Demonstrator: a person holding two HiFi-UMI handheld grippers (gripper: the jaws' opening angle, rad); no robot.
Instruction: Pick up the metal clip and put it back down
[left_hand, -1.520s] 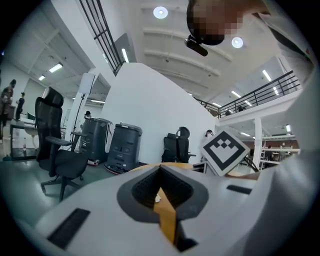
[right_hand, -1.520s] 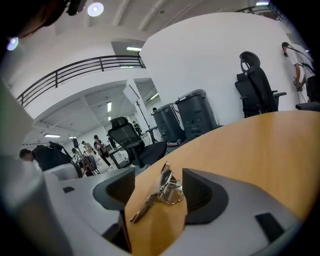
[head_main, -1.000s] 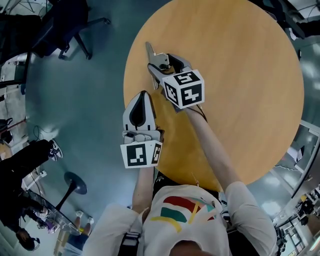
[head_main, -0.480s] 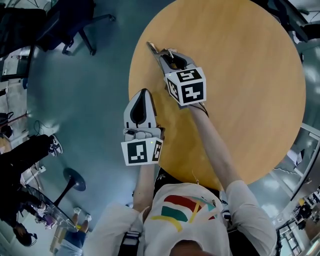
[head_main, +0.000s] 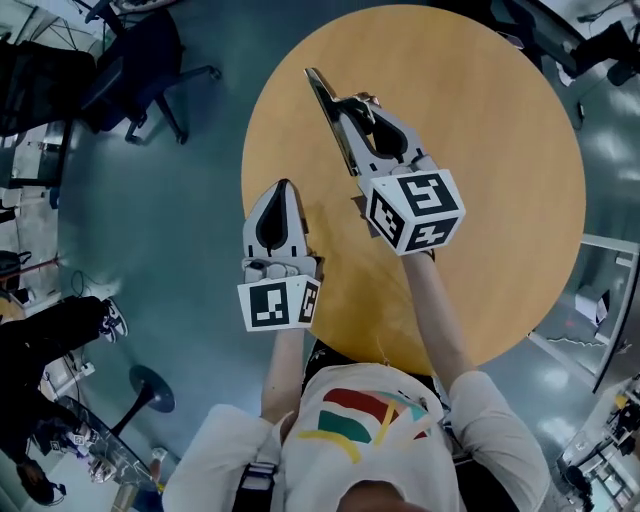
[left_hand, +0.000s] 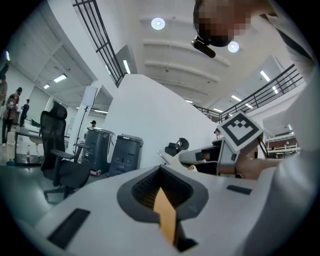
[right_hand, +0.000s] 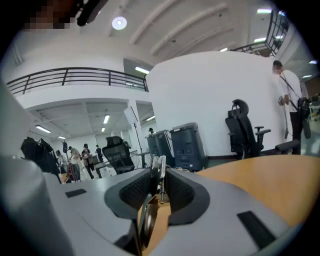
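Note:
The metal clip (head_main: 361, 107) is a silvery spring clip, pinched between the long jaws of my right gripper (head_main: 324, 93) and held up off the round wooden table (head_main: 500, 130). In the right gripper view the clip (right_hand: 158, 176) stands edge-on between the pads, its spring showing, and the gripper (right_hand: 159, 170) is shut on it. My left gripper (head_main: 282, 196) hovers at the table's left edge, shut with nothing in it. In its own view the left gripper (left_hand: 162, 172) points towards the right gripper (left_hand: 200, 156).
A black office chair (head_main: 130, 60) stands on the floor to the far left of the table. A person (head_main: 45, 335) is at the lower left. Grey bins (left_hand: 112, 152) and another chair (left_hand: 60, 150) stand beyond the table. A person (right_hand: 289, 95) stands at the right.
The right gripper's jaws have shut on the clip, and the gripper has risen off the table with it, looming larger in the head view. The left gripper has hardly moved.

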